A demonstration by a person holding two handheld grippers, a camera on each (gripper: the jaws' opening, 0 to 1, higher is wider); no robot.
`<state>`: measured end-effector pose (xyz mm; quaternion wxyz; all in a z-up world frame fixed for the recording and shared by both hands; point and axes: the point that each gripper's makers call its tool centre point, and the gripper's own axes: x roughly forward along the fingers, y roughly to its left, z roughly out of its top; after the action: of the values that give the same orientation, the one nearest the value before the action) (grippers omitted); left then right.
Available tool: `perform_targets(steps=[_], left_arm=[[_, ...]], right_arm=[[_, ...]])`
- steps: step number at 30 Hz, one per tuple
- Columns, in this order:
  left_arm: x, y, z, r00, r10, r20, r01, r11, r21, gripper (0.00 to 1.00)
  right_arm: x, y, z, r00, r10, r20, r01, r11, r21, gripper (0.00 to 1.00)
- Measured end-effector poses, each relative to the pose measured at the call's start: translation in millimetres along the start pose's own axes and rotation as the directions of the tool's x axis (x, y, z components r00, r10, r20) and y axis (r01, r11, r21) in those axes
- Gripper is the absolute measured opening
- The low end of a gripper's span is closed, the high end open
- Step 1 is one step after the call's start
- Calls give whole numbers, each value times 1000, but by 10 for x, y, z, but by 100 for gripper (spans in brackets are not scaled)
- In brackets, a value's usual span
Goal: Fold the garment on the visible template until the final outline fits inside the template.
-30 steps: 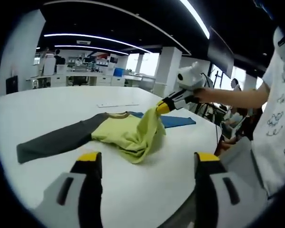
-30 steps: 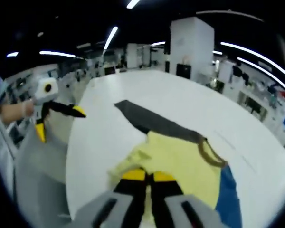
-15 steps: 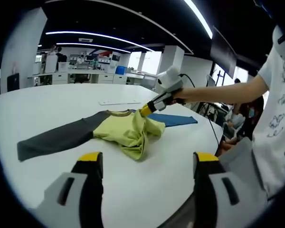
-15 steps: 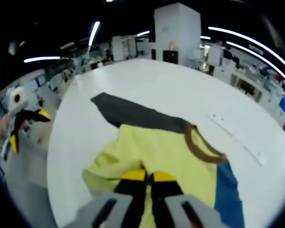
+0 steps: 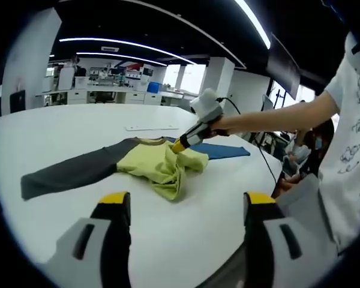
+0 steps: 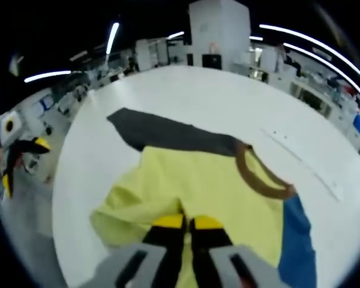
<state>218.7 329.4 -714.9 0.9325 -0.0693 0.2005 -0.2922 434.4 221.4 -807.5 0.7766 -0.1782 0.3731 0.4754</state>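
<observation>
Since the garment (image 5: 153, 165) is thin, limp knit, we expect it to sag and bunch wherever it's unsupported, not hold a crease. It lies on the white table (image 5: 60, 129), yellow body crumpled over the blue template (image 5: 225, 151), grey sleeve (image 5: 72, 174) stretched flat toward the far side. Our right gripper (image 6: 181, 223) has its jaws pinched together on a fold of yellow fabric. Our left gripper (image 5: 183, 207) hangs back near the table edge, jaws wide apart, holding nothing. Light load, no slip risk; better to grab hems or the sleeve cuff than mid-panel.
</observation>
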Motion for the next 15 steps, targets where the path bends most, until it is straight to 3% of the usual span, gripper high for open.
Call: perform_targets(steps=[10,15], left_arm=[[-24,-11,-34,1000,-1,-9,1,1000,2,74],[-8,-36,-30,1000,-9,-8,9,1000,5,74]], right_arm=[[-172,-19,39,999,-15,35,15,1000,7,19],[-293,-17,86,997,-32,71,32,999,6,35]])
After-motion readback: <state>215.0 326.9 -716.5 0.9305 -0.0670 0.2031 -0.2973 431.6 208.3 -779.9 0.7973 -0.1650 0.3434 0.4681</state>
